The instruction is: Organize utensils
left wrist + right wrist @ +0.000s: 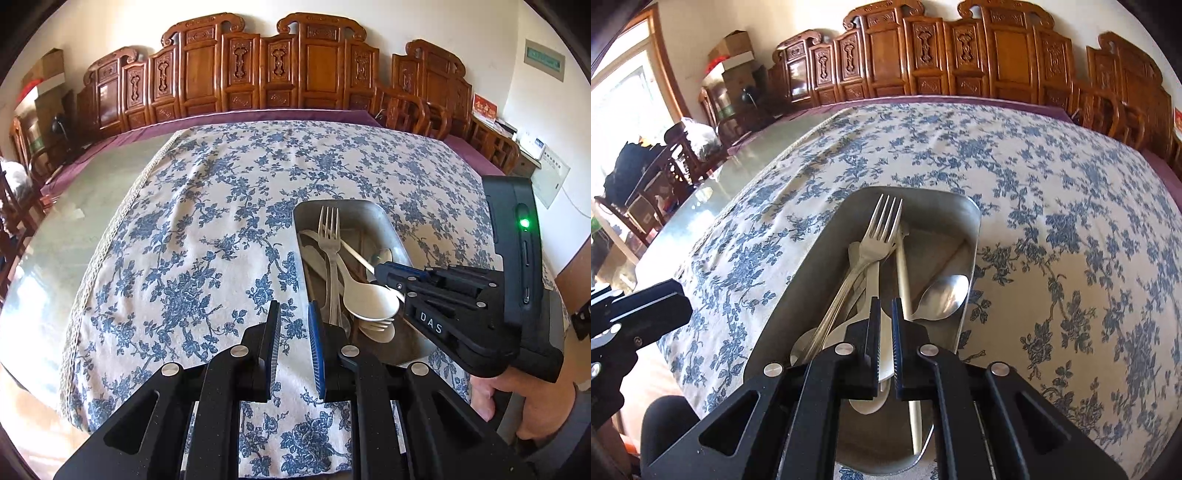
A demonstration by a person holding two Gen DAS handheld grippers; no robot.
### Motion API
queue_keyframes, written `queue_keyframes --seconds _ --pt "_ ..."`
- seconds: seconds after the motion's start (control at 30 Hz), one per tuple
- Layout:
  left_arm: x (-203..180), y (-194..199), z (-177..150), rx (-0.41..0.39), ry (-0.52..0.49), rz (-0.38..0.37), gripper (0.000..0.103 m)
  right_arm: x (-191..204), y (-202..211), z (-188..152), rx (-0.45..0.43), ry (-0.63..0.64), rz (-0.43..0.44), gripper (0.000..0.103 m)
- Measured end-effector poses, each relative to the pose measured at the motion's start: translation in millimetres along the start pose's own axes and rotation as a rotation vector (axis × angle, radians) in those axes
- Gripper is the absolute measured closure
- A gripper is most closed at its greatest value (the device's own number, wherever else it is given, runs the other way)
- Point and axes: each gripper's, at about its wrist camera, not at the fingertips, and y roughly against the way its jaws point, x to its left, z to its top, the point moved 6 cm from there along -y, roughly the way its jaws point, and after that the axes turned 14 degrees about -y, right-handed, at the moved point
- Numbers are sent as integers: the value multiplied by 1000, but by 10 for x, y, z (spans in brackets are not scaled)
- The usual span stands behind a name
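A metal tray (391, 225) (820, 251) on the floral tablecloth holds a steel fork (330, 236) (881, 229), white spoons (369, 299), a steel spoon (943, 297) and a white chopstick (903, 269). My right gripper (885, 306) hangs over the tray, jaws narrowly apart, with a white spoon (885, 350) between them. It also shows in the left wrist view (384, 273), its tip at the chopstick (356, 254). My left gripper (293, 317) is open and empty over the cloth left of the tray.
The blue floral tablecloth (221, 206) covers part of a glass-topped table (92, 206). Carved wooden chairs (258, 70) line the far side. Boxes (735, 55) and chairs stand at the left.
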Motion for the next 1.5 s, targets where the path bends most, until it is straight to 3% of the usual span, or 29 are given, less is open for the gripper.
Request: queue_keyframes --seconds 0.43,0.63,0.7,0.73,0.9,1.03,1.1,1.5 --pt "-100 189 31 -30 4 -5 87 -96 517 19 -84 38 11 95" --pt "-157 297 72 -58 8 0 61 -129 856 -13 -142 49 3 74" --pt "-188 338 95 -74 5 3 48 -146 973 -32 -156 48 1 65" --pt "-208 362 107 -82 1 12 36 -156 1043 -45 -166 49 -5 57" --pt "-313 451 152 -103 -5 11 14 -228 1340 -96 -209 50 -33 35" --pt "-421 526 167 -113 -17 14 8 -329 1589 -152 -249 28 -53 9" --pt "-469 559 156 -111 -21 17 8 -387 1722 -180 -272 14 -58 3" --pt "-818 826 39 -128 -22 17 8 -690 2258 -449 -320 -35 -127 3"
